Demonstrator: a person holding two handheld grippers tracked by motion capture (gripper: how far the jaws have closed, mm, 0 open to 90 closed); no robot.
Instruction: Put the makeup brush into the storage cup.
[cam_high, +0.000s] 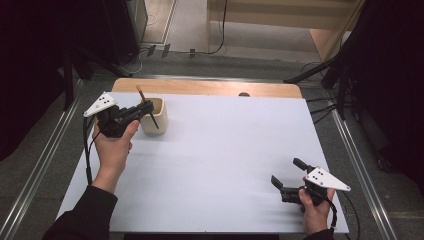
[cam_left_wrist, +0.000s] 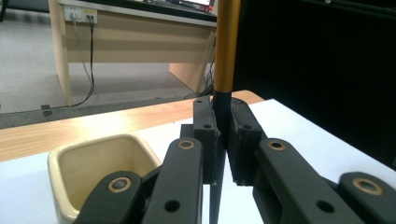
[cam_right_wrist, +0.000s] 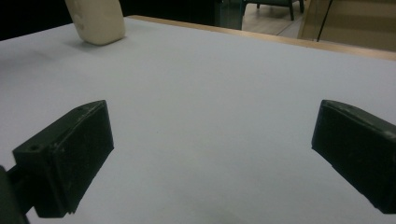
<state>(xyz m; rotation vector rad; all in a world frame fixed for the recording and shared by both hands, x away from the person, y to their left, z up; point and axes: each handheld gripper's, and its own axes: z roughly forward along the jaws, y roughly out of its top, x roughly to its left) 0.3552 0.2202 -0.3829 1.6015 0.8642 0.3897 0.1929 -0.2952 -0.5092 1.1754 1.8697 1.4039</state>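
Note:
A cream square cup (cam_high: 153, 116) stands at the table's back left. My left gripper (cam_high: 146, 107) is beside and just above the cup's rim, shut on a thin pen (cam_high: 147, 107) with a brown-gold upper part and a black lower part. In the left gripper view the pen (cam_left_wrist: 226, 56) runs upright between the pads, gold above, black below, with the cup (cam_left_wrist: 93, 168) down to the left. My right gripper (cam_high: 287, 176) rests low over the table's front right, open, nothing between its jaws. The right gripper view shows the cup (cam_right_wrist: 96, 21) far off at the upper left.
The white table sheet (cam_high: 215, 150) covers most of the top, with a wooden strip (cam_high: 210, 87) along the far edge. Metal rails (cam_high: 45, 160) run along both sides of the table. Dark stands and cables sit on the floor beyond.

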